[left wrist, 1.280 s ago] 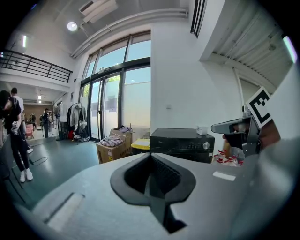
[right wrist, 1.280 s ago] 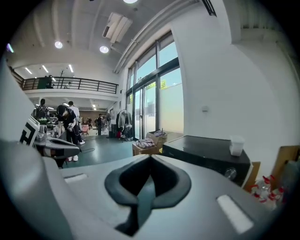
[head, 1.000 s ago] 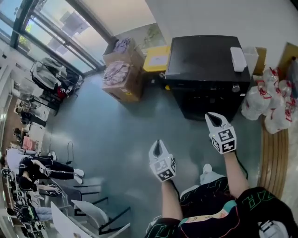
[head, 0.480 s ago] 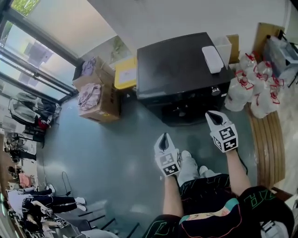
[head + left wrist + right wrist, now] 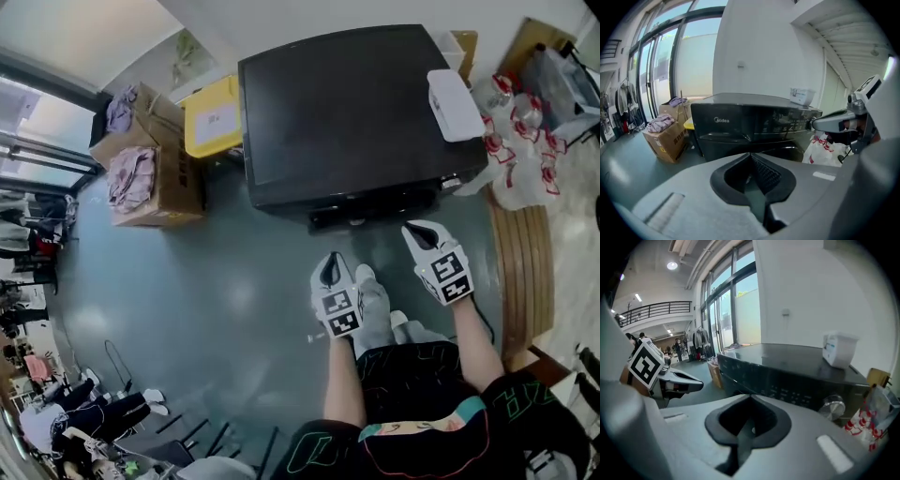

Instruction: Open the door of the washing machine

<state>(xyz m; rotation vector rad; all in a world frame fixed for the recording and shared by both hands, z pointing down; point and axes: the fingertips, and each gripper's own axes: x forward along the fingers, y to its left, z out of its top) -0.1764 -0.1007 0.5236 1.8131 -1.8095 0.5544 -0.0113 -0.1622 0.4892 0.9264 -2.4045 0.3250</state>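
A black washing machine stands against the wall, seen from above in the head view; its front panel fills the left gripper view, and its control panel with a silver dial shows in the right gripper view. The door is closed. My left gripper is shut and empty, a little short of the machine's front. My right gripper is also shut and empty, closer to the front, below the dial side. Neither touches the machine.
A white box lies on the machine's top. A yellow bin and cardboard boxes of clothes stand to its left. White plastic bags and a wooden bench are on the right. People sit far left.
I have come closer to the washing machine, which now fills more of the head view. Both grippers have sunk and moved toward its front, staying shut.
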